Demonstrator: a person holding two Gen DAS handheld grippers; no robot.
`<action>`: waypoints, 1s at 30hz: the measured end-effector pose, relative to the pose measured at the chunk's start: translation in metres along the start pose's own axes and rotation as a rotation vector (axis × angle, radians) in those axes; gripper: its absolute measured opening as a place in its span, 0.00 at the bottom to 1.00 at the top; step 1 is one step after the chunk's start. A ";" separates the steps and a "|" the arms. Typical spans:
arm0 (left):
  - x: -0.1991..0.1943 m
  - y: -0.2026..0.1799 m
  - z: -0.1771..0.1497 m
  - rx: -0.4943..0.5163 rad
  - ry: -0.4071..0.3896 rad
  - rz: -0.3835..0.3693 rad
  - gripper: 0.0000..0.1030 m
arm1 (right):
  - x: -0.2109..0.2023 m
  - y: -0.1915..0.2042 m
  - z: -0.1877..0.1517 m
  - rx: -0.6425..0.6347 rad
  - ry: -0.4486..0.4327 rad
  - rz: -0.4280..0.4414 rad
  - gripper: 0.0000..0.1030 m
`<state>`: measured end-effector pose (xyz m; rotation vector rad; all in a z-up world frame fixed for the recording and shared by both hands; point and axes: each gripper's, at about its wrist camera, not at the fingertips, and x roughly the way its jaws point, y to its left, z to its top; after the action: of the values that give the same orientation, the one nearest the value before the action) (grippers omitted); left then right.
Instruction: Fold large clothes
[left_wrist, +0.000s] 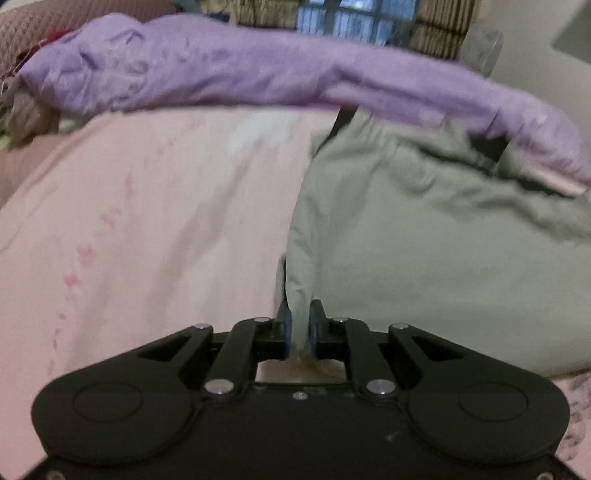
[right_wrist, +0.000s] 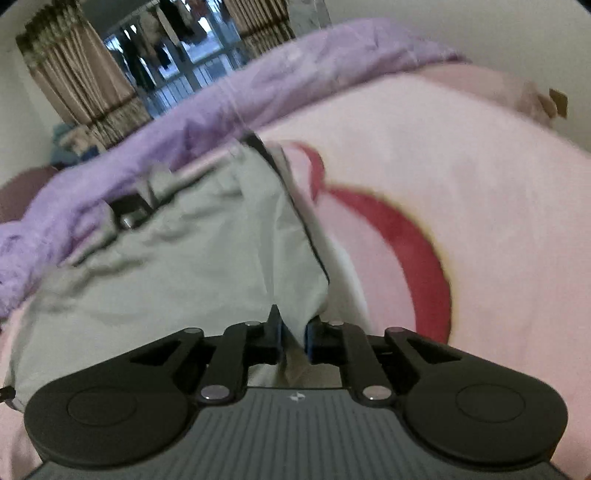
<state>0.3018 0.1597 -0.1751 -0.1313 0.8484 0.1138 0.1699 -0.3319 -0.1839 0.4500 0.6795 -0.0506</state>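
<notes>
1. A bed fills the foreground, covered by a pink bedsheet (right_wrist: 461, 155) with a large red printed curve.
2. A crumpled purple blanket (left_wrist: 229, 70) lies along the far side of the bed.
3. Beyond it, beige patterned curtains (right_wrist: 74, 85) frame a barred window (right_wrist: 173, 55) showing bluish daylight.
4. Pale walls (left_wrist: 535, 48) close the room.
</notes>
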 end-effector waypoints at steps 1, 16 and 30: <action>0.005 -0.001 -0.002 0.004 0.002 0.008 0.11 | -0.001 -0.002 -0.003 0.013 -0.014 -0.002 0.25; -0.048 -0.014 0.004 0.034 -0.157 -0.006 0.97 | -0.028 -0.025 -0.027 0.300 0.010 0.078 0.66; -0.026 -0.034 -0.009 0.168 -0.083 0.091 0.98 | 0.014 0.000 0.000 0.180 0.013 0.026 0.16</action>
<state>0.2834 0.1235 -0.1595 0.0699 0.7773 0.1323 0.1807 -0.3303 -0.1923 0.6320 0.6843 -0.0848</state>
